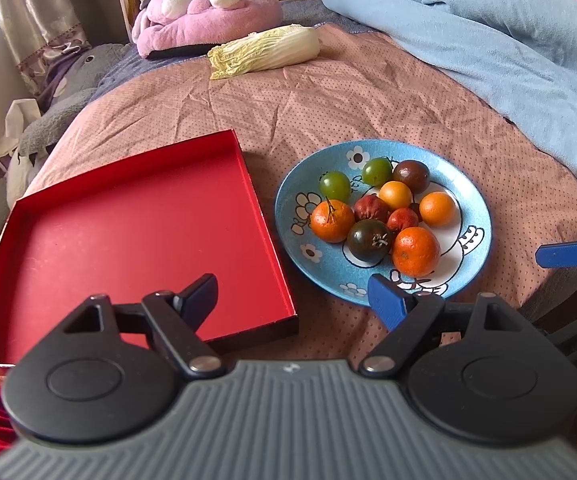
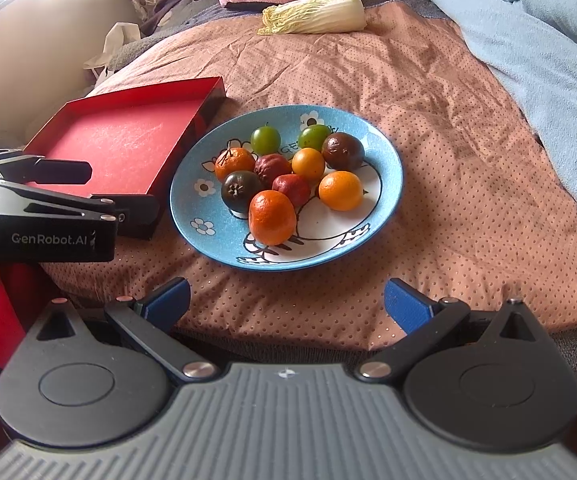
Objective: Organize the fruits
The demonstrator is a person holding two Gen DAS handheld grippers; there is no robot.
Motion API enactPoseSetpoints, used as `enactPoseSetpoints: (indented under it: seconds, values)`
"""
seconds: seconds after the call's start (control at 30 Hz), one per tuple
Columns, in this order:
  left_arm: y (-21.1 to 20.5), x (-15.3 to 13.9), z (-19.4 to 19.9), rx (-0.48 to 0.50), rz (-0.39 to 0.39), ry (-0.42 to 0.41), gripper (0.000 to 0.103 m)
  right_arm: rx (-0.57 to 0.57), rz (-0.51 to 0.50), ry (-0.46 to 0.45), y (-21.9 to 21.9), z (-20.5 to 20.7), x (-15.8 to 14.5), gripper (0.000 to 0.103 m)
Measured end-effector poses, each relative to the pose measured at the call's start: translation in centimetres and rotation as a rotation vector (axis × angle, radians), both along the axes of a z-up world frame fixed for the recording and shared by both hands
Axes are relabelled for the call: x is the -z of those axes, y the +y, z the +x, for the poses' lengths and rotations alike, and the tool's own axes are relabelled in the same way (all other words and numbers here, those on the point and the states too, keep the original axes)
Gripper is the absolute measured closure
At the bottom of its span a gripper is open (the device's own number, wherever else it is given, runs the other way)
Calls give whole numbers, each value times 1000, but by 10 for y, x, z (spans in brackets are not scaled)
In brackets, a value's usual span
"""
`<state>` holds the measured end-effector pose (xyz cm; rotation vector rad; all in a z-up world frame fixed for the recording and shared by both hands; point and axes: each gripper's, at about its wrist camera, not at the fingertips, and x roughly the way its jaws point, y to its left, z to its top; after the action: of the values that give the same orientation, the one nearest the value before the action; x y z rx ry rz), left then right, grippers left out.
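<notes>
A blue flowered plate [image 1: 328,268] [image 2: 388,168] lies on the dotted pink bedspread. It holds several small fruits: a near orange [image 1: 415,251] [image 2: 272,217], two green ones [image 1: 334,185], two dark ones [image 2: 343,151] and two wrinkled red ones [image 2: 291,188]. An empty red tray [image 1: 128,232] [image 2: 128,140] sits just left of the plate. My left gripper [image 1: 294,296] [image 2: 108,190] hovers open over the tray's near right corner. My right gripper [image 2: 286,298] is open in front of the plate, and one of its blue fingers [image 1: 568,254] shows at the right edge.
A napa cabbage [image 1: 266,52] [image 2: 314,14] lies at the far side of the bed, with a pink plush toy [image 1: 208,12] behind it. A light blue blanket [image 1: 488,40] [image 2: 548,40] covers the right side. The bed's front edge runs just below the right gripper.
</notes>
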<state>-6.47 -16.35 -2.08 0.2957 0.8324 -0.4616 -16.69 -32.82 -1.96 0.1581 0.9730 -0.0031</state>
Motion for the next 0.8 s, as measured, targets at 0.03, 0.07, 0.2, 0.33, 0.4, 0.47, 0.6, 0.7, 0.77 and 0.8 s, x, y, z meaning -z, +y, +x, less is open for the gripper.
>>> enactPoseSetpoints:
  seconds: [0.03, 0.07, 0.2, 0.33, 0.4, 0.47, 0.6, 0.7, 0.77, 0.8]
  values:
    - [0, 0, 0, 1, 0, 1, 19, 1, 1, 1, 0, 0, 1, 0]
    - [0, 0, 0, 1, 1, 1, 19, 2, 2, 2, -1, 0, 1, 0]
    - [0, 1, 0, 0, 2, 1, 19, 1, 4, 2, -1, 0, 1, 0]
    - [0, 2, 0, 0, 7, 1, 19, -3, 7, 3, 0, 0, 2, 0]
    - [0, 2, -1, 0, 8, -1, 19, -4, 8, 4, 0, 0, 2, 0]
    - [0, 2, 0, -2, 9, 0, 19, -4, 8, 4, 0, 0, 3, 0]
    - [0, 2, 0, -3, 11, 2, 19, -4, 8, 5, 0, 0, 3, 0]
    - [0, 3, 0, -2, 13, 2, 19, -6, 8, 6, 0, 0, 4, 0]
    - [0, 3, 0, -3, 14, 2, 19, -8, 9, 7, 1, -1, 4, 0]
    - [0, 3, 0, -2, 14, 2, 19, -8, 10, 8, 1, -1, 4, 0]
